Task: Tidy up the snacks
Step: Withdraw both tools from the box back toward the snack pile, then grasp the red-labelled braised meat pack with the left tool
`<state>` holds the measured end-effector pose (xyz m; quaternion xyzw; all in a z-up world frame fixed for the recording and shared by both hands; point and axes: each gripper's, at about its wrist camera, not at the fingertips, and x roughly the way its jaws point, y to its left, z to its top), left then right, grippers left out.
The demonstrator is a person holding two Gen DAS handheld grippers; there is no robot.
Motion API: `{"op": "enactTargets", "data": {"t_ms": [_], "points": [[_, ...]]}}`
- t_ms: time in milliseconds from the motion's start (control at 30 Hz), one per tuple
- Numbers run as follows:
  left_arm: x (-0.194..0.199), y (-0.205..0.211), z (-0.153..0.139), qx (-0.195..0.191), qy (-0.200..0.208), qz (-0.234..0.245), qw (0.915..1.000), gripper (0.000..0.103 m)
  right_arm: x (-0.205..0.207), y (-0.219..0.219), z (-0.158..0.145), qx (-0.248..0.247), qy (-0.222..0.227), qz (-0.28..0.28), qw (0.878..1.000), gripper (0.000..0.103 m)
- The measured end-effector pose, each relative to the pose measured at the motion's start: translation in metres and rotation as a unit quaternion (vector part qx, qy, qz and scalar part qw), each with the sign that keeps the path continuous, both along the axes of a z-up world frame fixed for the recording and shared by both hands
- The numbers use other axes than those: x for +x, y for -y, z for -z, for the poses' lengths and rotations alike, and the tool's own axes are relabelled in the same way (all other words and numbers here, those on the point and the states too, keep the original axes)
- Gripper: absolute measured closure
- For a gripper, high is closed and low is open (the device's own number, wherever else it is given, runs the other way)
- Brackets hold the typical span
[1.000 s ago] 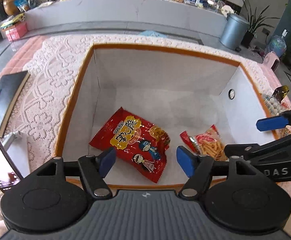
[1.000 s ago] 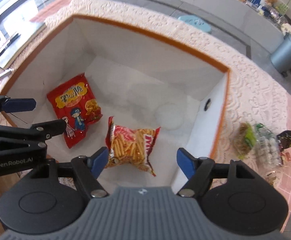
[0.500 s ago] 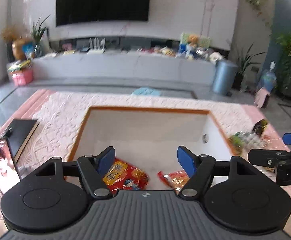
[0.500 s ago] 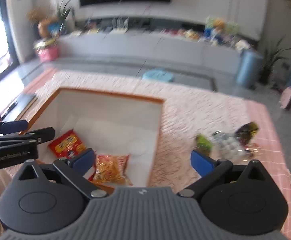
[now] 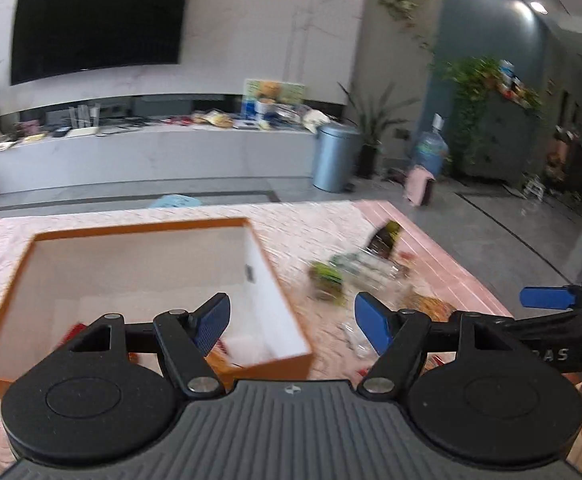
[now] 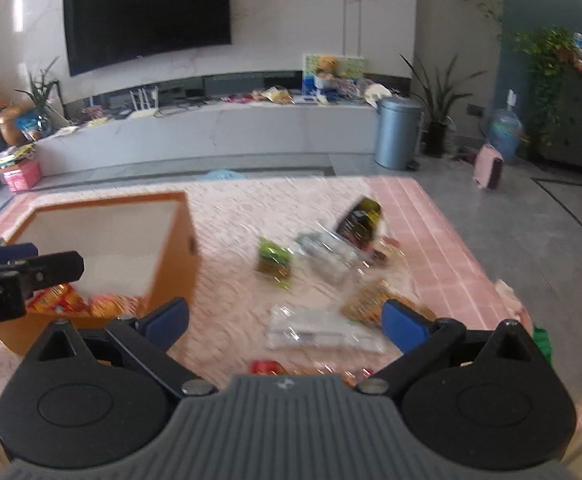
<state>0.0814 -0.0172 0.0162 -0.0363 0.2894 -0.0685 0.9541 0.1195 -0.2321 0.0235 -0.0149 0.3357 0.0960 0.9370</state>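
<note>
An orange-rimmed white box (image 5: 151, 227) (image 6: 179, 240) stands on the lace-covered table, with red and orange snack bags (image 6: 71, 302) lying inside. To its right a loose pile of snacks is spread out: a green packet (image 6: 273, 258) (image 5: 327, 276), a dark bag (image 6: 361, 218) (image 5: 385, 236), a clear packet (image 6: 323, 328) and an orange-brown one (image 6: 367, 300). My left gripper (image 5: 293, 322) is open and empty above the box's right front corner. My right gripper (image 6: 287, 320) is open wide and empty, over the clear packet.
The pink tiled table edge (image 6: 451, 264) runs along the right, with grey floor beyond. A long low cabinet (image 6: 211, 128), a wall TV, a grey bin (image 6: 397, 132) and plants stand far behind. The left gripper's arm (image 6: 23, 276) shows at the left of the right wrist view.
Both grippers have lifted out of the box, tilted up and swung right toward the snack pile. The right gripper's jaws have widened. The orange stick-snack bag stays in the box.
</note>
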Motion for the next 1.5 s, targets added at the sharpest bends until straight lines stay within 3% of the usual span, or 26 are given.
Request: {"op": "enactTargets", "data": {"t_ms": [200,400,633,700,1000,1033,1100,1233,1400,1500], "points": [[0.010,0.032,0.022,0.018,-0.037,0.044,0.9982,0.020,0.001,0.029,0.028,-0.005,-0.026,0.031,0.999,0.004],[0.008,0.051,0.042,0.022,-0.067,0.070,0.9950,0.021,0.005,0.036,0.046,-0.053,-0.037,0.042,0.997,0.004],[0.015,0.053,0.064,0.018,-0.110,0.094,0.9893,0.037,0.009,0.045,0.060,-0.055,-0.070,0.037,0.995,0.005],[0.018,0.055,0.070,0.018,-0.119,0.096,0.9880,0.038,0.013,0.050,0.062,-0.035,-0.082,0.035,0.995,0.009],[0.027,0.083,0.083,0.056,-0.124,0.144,0.9801,0.041,0.047,0.071,0.086,0.005,-0.186,0.044,0.982,0.048],[0.028,0.088,0.084,0.066,-0.120,0.156,0.9781,0.041,0.051,0.073,0.091,0.018,-0.202,0.040,0.978,0.053],[0.029,0.102,0.087,0.100,-0.108,0.191,0.9704,0.041,0.056,0.077,0.095,0.033,-0.220,0.044,0.974,0.054],[0.032,0.128,0.101,0.166,-0.090,0.260,0.9468,0.040,0.063,0.086,0.098,0.041,-0.229,0.063,0.971,0.054],[0.038,0.149,0.118,0.204,-0.072,0.325,0.9205,0.032,0.069,0.100,0.106,0.074,-0.240,0.085,0.964,0.054],[0.049,0.155,0.129,0.216,-0.078,0.342,0.9112,0.030,0.071,0.104,0.111,0.092,-0.242,0.090,0.962,0.054]]}}
